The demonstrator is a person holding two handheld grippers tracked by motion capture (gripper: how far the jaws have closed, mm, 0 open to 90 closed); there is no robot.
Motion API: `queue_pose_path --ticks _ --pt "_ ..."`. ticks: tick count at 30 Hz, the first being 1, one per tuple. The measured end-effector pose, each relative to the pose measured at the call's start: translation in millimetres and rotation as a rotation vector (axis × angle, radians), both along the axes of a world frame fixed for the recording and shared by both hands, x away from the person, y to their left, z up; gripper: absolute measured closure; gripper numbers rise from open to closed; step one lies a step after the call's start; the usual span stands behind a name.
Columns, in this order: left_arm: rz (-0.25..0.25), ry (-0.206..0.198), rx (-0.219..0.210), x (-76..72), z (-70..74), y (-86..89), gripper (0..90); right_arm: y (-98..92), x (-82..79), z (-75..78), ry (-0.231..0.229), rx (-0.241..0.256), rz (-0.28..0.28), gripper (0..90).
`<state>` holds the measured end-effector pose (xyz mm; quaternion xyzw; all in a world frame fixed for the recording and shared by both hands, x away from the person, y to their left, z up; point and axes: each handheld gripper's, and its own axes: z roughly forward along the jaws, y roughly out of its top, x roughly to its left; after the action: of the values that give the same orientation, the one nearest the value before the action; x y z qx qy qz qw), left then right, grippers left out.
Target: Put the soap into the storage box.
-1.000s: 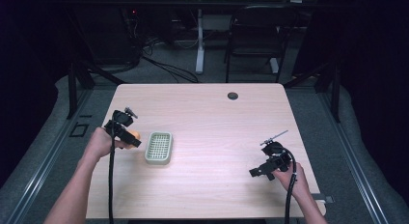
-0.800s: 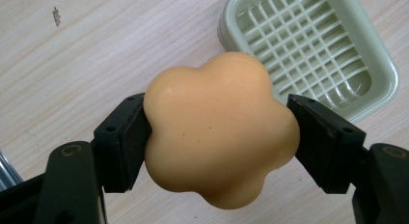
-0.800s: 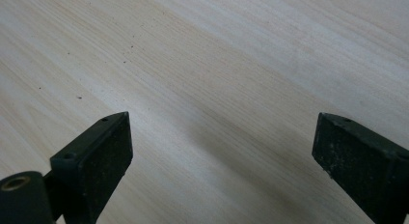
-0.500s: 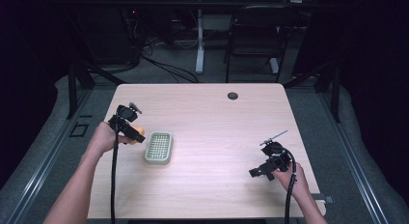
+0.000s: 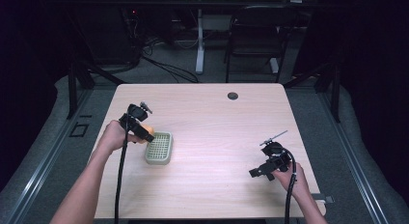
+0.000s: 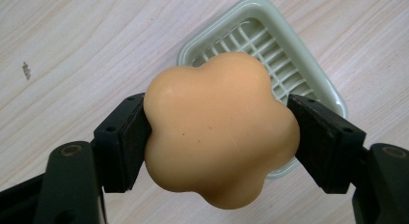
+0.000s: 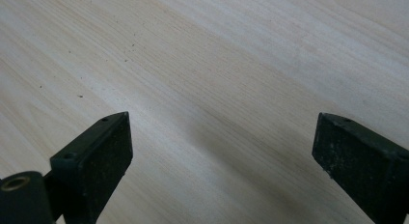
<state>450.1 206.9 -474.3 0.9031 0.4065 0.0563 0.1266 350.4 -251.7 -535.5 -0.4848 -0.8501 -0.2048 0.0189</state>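
The desk (image 5: 212, 113) is mostly bare. At its nine o'clock lies a slotted green soap dish (image 5: 159, 148), likely the drop spot. Above its nine o'clock edge, the left hand-held gripper (image 6: 217, 137) clamps an orange flower-shaped soap (image 6: 219, 127). At four o'clock, the right hand-held gripper (image 7: 222, 161) idles, jaws apart and empty.

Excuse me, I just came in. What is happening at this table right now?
A person holds a gripper in each hand at a wooden table. The left gripper is shut on an orange flower-shaped soap, held just above a pale green soap dish at the table's left side. The right gripper is open and holds nothing, low over bare wood near the right edge.
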Motion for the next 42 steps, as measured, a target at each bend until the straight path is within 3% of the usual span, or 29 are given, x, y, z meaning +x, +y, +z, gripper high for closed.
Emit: queue_pose_path --ticks 23,31,42 --pt "-0.064 0.017 0.002 0.4 -11.9 -31.9 26.8 0.2 -0.9 -0.7 -0.005 0.01 -0.01 6.6" --pt "-0.064 0.024 -0.008 0.2 -19.6 -37.1 26.8 0.2 -0.9 -1.0 -0.003 0.01 -0.01 6.6" --pt "-0.059 0.029 0.011 0.6 -30.2 -39.7 26.7 0.2 -0.9 -1.0 0.0 0.005 -0.006 6.5"
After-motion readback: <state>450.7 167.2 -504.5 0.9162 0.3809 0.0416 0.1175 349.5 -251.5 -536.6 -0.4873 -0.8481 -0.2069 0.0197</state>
